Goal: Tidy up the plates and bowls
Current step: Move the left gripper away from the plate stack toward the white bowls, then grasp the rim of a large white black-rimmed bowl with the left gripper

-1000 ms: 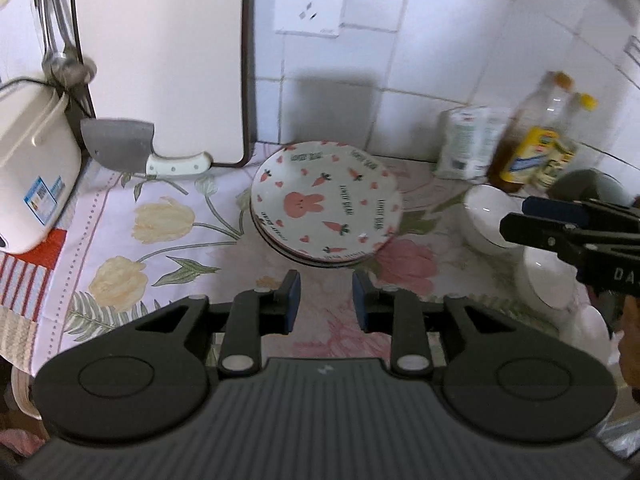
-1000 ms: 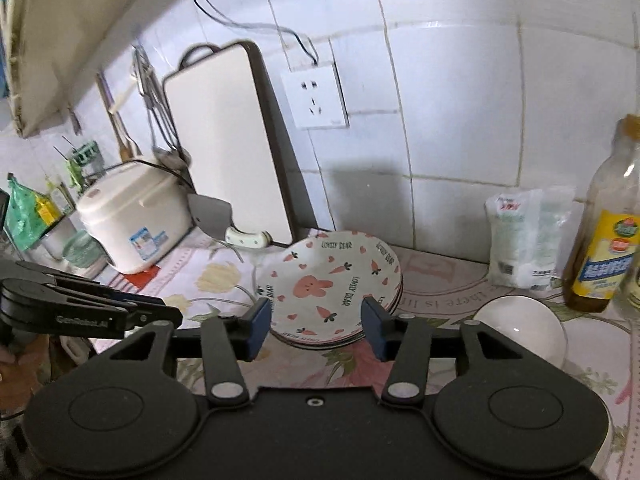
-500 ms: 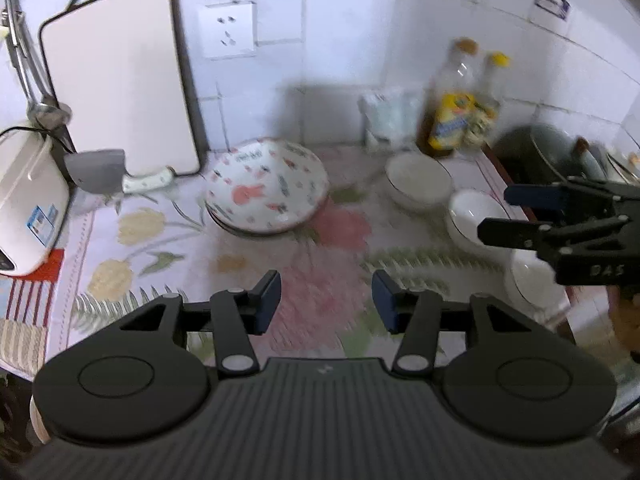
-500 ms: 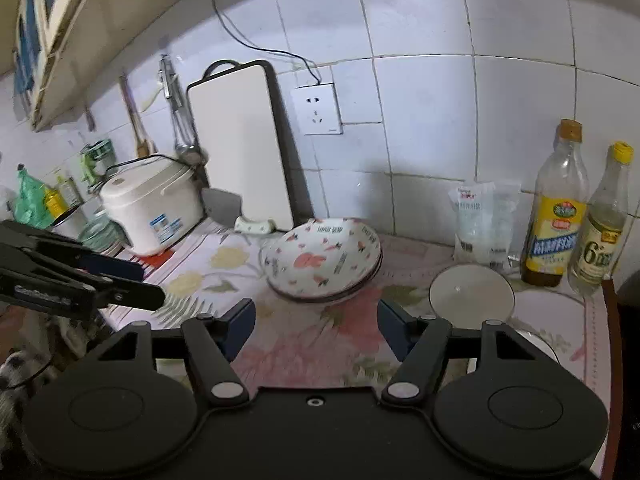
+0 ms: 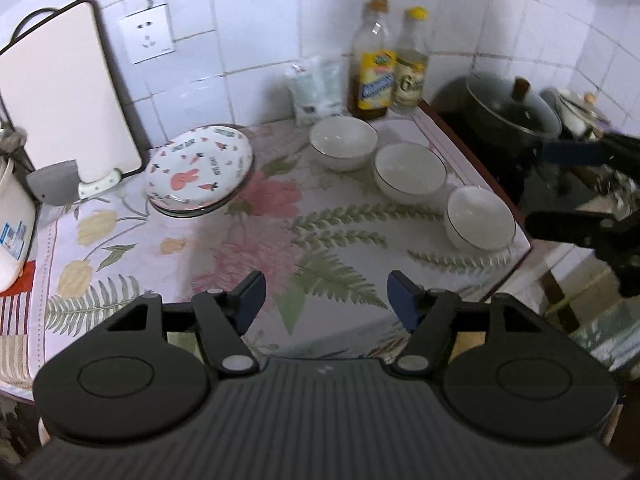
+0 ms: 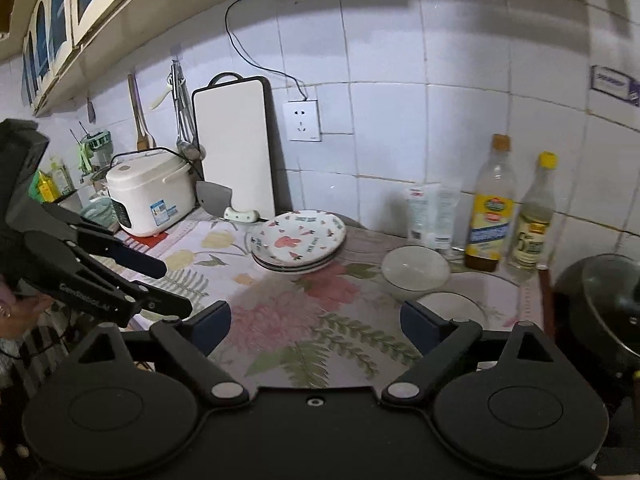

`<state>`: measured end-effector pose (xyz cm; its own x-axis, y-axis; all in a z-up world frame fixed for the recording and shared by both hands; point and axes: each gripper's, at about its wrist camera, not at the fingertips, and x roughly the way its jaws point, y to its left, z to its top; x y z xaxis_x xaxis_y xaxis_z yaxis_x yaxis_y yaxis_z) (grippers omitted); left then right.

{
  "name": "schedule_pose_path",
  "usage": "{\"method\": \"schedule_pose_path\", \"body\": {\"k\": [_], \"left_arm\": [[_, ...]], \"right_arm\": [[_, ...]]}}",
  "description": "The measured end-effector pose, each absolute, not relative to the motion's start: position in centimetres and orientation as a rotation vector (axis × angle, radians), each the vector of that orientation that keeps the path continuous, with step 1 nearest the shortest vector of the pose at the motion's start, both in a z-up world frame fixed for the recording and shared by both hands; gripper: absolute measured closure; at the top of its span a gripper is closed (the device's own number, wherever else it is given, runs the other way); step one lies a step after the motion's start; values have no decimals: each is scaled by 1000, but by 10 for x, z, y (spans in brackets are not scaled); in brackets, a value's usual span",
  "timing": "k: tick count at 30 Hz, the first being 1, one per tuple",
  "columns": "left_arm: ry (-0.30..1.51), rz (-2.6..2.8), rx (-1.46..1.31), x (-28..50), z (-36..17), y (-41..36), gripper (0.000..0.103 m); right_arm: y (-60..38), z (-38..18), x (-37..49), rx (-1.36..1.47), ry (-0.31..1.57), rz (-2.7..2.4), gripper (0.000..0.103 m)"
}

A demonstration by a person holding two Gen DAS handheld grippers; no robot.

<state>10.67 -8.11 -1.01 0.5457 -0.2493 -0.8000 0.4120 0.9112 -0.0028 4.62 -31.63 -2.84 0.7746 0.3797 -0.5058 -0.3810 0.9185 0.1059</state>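
Left-wrist view showed the left gripper [image 5: 323, 295] above the floral tablecloth [image 5: 260, 248], its blue-padded jaws opening with only cloth between them. Toward the back wall sat the stack of white plates printed with a pink rabbit and carrots [image 5: 199, 172], just in front of the white cutting board [image 5: 60, 92] leaning on the tiles. A grey cleaver with a white handle [image 5: 66, 185] stood propped against that board, beside the plates. Three white ceramic bowls ran in a diagonal line along the cloth's right side: the far bowl [image 5: 343, 143], the middle bowl [image 5: 409, 173] and the near bowl [image 5: 480, 218] at the table's edge, each apart from its neighbour. Behind the far bowl stood two oil bottles [image 5: 390, 60] and a plastic packet [image 5: 316, 84]; a black lidded pot [image 5: 514, 110] crowded the right. The right gripper [image 6: 315, 322] hovered over the same cloth, jaws opening, nothing held, partly hiding the middle bowl. A white rice cooker [image 6: 148, 194] sat at the left.
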Motion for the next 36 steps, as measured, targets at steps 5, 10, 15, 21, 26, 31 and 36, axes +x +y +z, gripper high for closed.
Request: {"method": "schedule_pose_path", "body": {"k": [5, 10, 15, 21, 26, 31, 36], "left_arm": [[912, -425, 219, 103, -20, -100, 27], [905, -458, 188, 107, -32, -118, 21], [882, -446, 211, 116, -55, -142, 21], [875, -456, 159, 132, -75, -170, 20], [874, -461, 58, 149, -93, -189, 20], [908, -481, 24, 162, -114, -216, 20], [949, -543, -56, 173, -139, -239, 20]], "right_arm": [[-329, -37, 21, -42, 531, 407, 8], [-340, -54, 7, -76, 507, 362, 5], [-355, -88, 14, -60, 525, 332, 5], [-377, -132, 25, -116, 506, 272, 5], [-402, -162, 36, -53, 518, 224, 5], [-421, -194, 45, -32, 516, 189, 5], [-419, -225, 61, -72, 549, 216, 5]]}}
